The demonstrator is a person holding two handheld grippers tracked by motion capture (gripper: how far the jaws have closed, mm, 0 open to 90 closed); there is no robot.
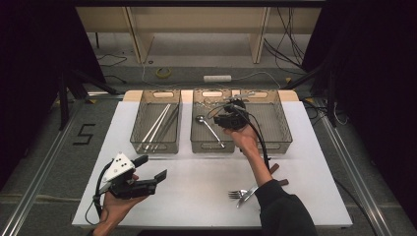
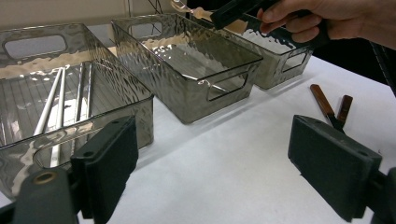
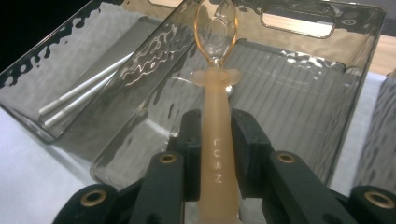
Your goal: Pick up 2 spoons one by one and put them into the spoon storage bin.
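Pointing away from fingers (image 3: pixel 187 135), spoon (image 3: pixel 215 107) (bowl foremost), lengthwise

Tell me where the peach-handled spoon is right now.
The peach-handled spoon is clamped in the right gripper, held over the middle bin, right of the chopsticks bin.

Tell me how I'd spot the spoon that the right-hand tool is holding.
Find the middle basket of three on the white table. Above it, the right gripper clamps a spoon. Its peach handle and clear bowl set it apart from the metal spoon lying below.
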